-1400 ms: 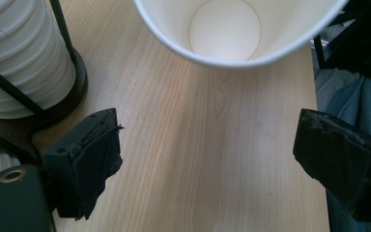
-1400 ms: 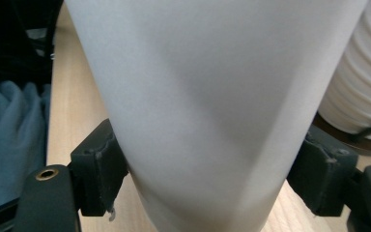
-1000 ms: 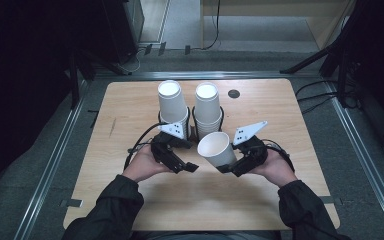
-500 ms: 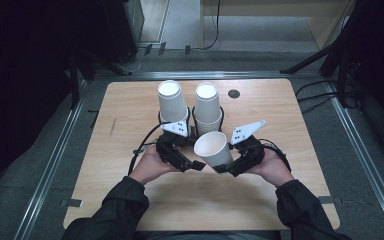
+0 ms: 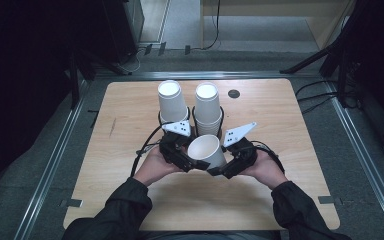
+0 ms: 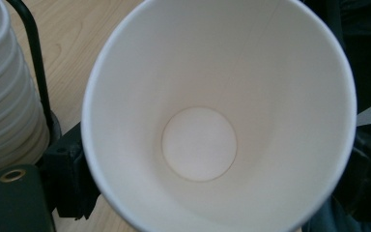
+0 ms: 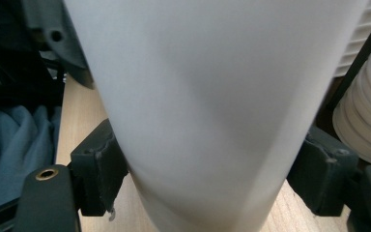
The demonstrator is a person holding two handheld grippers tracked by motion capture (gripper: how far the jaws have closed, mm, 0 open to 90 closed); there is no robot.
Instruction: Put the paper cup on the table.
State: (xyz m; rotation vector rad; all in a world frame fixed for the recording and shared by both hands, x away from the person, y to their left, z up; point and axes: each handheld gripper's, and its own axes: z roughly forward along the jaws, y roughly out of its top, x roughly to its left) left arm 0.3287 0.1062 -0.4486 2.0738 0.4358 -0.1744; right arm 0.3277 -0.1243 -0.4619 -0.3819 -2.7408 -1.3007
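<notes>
Across the wooden table (image 5: 130, 130), pale laminate with rounded corners, two stacks of white paper cups stand in a black wire holder (image 5: 194, 118): left stack (image 5: 171, 101), right stack (image 5: 207, 107), rims ribbed where they nest. Just in front of them, above the table's middle, sits the single paper cup (image 5: 206, 149), tilted, mouth facing up toward the person. Right gripper (image 5: 230, 167) has it: the right gripper view shows both black pads pressed against the cup's lower wall (image 7: 212, 96), jaws held at a middling width by the cup body. Left gripper (image 5: 187, 161) sits just beside the cup's left side; can't tell if its jaws are gripping or merely near, though its view looks straight down into the cup interior (image 6: 200, 145). Handling call: very light, thin-walled, smooth tapered cone, crushes easily. Best hold is low near the base disc, where the wall is stiffest; squeeze lightly, since the rim ovalises quickly.
</notes>
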